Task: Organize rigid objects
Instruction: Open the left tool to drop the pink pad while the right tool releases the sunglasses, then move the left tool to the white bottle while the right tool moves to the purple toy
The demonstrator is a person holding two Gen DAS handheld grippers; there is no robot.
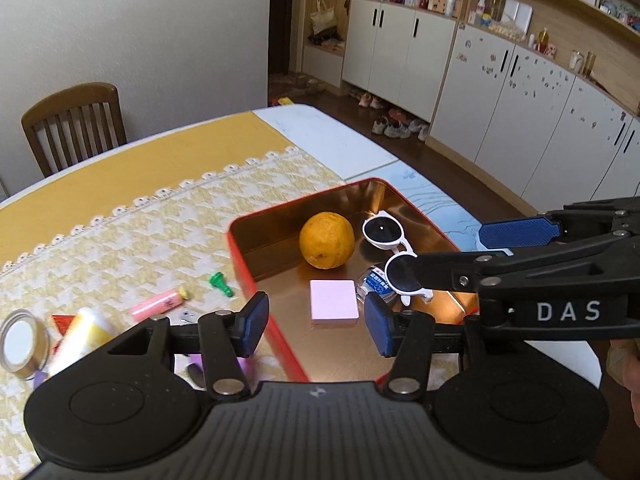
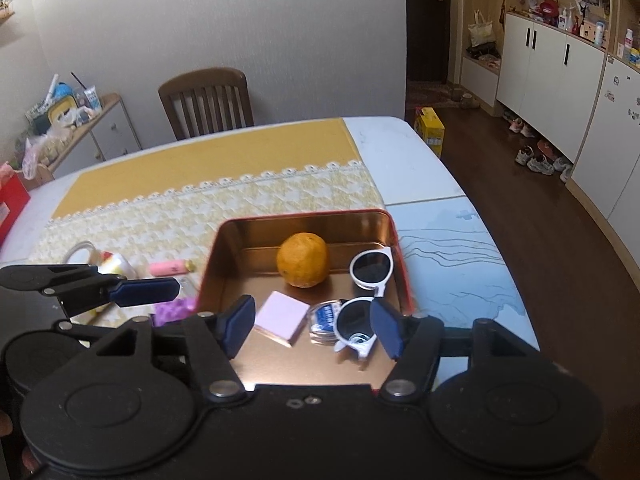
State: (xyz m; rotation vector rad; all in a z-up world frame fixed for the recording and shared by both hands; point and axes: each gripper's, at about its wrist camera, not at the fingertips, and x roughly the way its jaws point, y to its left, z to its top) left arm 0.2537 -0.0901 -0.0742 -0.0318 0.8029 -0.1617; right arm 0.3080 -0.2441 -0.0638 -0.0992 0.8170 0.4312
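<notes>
A red tin box (image 1: 244,264) (image 2: 404,276) with a copper inside holds an orange (image 1: 327,240) (image 2: 303,260), white sunglasses (image 1: 394,252) (image 2: 370,288), a pink block (image 1: 334,301) (image 2: 281,317) and a small clear round case (image 1: 374,283) (image 2: 324,320). My left gripper (image 1: 316,322) is open and empty over the box's near left edge. My right gripper (image 2: 312,326) is open and empty above the box's near end, with the sunglasses just ahead of its right finger.
Left of the box on the yellow cloth lie a pink tube (image 1: 158,303) (image 2: 170,267), a green peg (image 1: 221,283), a round tin (image 1: 22,342), a yellow-white bottle (image 1: 80,338) and a purple item (image 2: 174,311). A wooden chair (image 2: 206,102) stands behind the table.
</notes>
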